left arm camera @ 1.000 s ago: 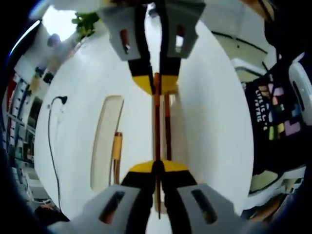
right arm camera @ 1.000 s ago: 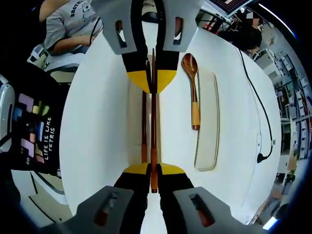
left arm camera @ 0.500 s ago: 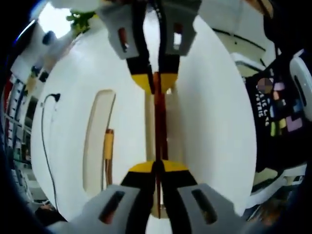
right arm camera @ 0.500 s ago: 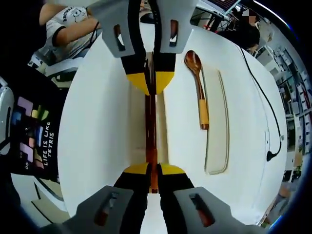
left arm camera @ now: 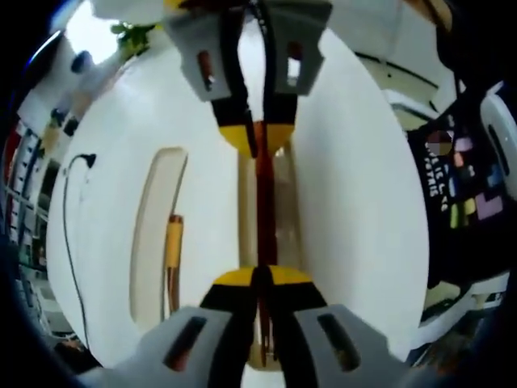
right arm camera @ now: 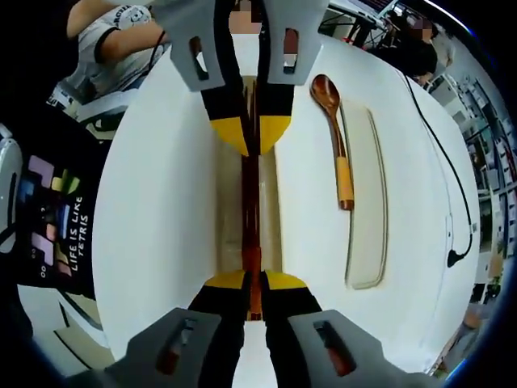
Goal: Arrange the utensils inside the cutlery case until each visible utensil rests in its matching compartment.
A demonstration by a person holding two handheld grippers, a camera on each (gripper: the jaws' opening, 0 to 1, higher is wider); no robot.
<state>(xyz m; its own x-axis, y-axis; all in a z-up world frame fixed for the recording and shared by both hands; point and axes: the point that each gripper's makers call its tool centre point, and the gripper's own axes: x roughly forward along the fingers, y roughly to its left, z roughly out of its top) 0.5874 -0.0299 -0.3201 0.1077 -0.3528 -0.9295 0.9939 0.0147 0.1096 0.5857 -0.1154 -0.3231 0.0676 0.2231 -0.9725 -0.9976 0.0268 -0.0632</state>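
Observation:
A reddish-brown chopstick (left arm camera: 265, 202) (right arm camera: 251, 202) runs lengthwise over the narrow beige cutlery case (left arm camera: 245, 202) (right arm camera: 229, 210), held at both ends. My left gripper (left arm camera: 260, 279) is shut on one end, and it hangs from the top of the right gripper view (right arm camera: 252, 137). My right gripper (right arm camera: 250, 281) is shut on the other end, and it comes from the top of the left gripper view (left arm camera: 260, 141). A wooden spoon (right arm camera: 337, 141) (left arm camera: 172, 259) with a yellow band lies on the table beside a long beige tray (right arm camera: 367, 202) (left arm camera: 149, 234).
Everything rests on a round white table (left arm camera: 355, 202) (right arm camera: 161, 202). A black cable (right arm camera: 448, 218) (left arm camera: 69, 210) trails near the rim beyond the tray. A black printed cloth (right arm camera: 48, 218) (left arm camera: 460, 186) hangs off the opposite edge. A seated person (right arm camera: 113, 48) is behind the table.
Both grippers keep their grip. The held chopstick has come in line over the case, covering the second stick seen beside it earlier. Both views have shifted slightly.

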